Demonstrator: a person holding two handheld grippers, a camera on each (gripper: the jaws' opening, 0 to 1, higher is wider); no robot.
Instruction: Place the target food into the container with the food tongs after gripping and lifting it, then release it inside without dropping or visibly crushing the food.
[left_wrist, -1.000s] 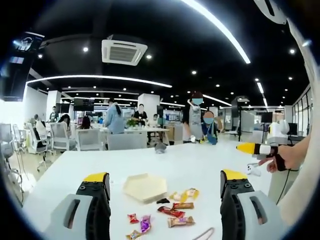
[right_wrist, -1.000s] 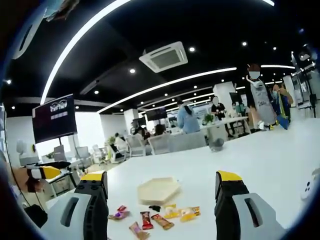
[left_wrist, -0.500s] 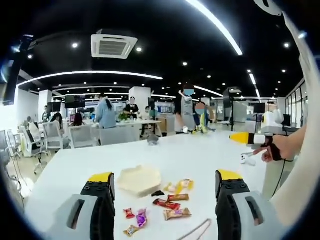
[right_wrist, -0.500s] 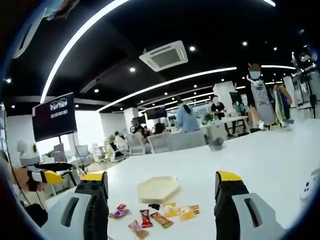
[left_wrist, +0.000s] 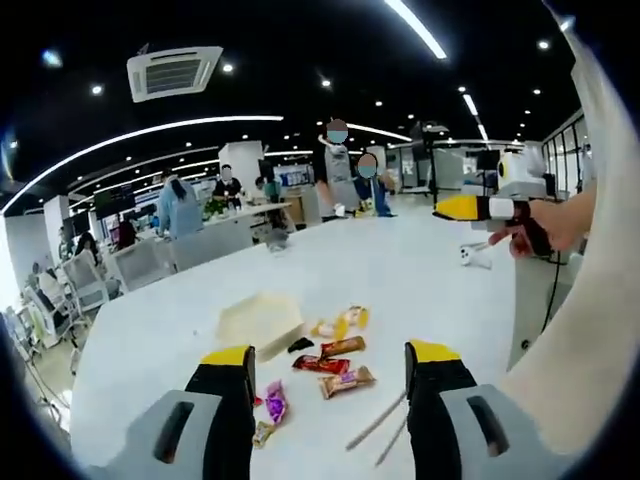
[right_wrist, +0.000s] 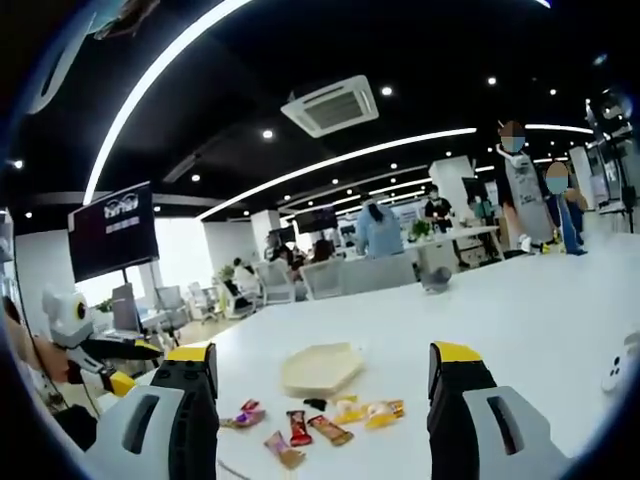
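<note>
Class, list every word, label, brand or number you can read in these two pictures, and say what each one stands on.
Wall screen: white lettering, too blurred to read.
Sweet wrappers on the white table: print too small to read.
Nothing else carries readable text.

White bench (left_wrist: 420, 270) runs across mid frame in both views. Small grey object (right_wrist: 434, 284) on bench, centre-right of right gripper view, too small to ID. White device (left_wrist: 473, 256) on bench at right of left gripper view. Ceiling AC vent (right_wrist: 330, 104) upper centre, long light strip (right_wrist: 160, 75) upper left. Wall screen (right_wrist: 112, 232) at left w/ white text. Office chairs (right_wrist: 325, 279) behind bench, several ppl (left_wrist: 345, 180) standing in bkgd.
</note>
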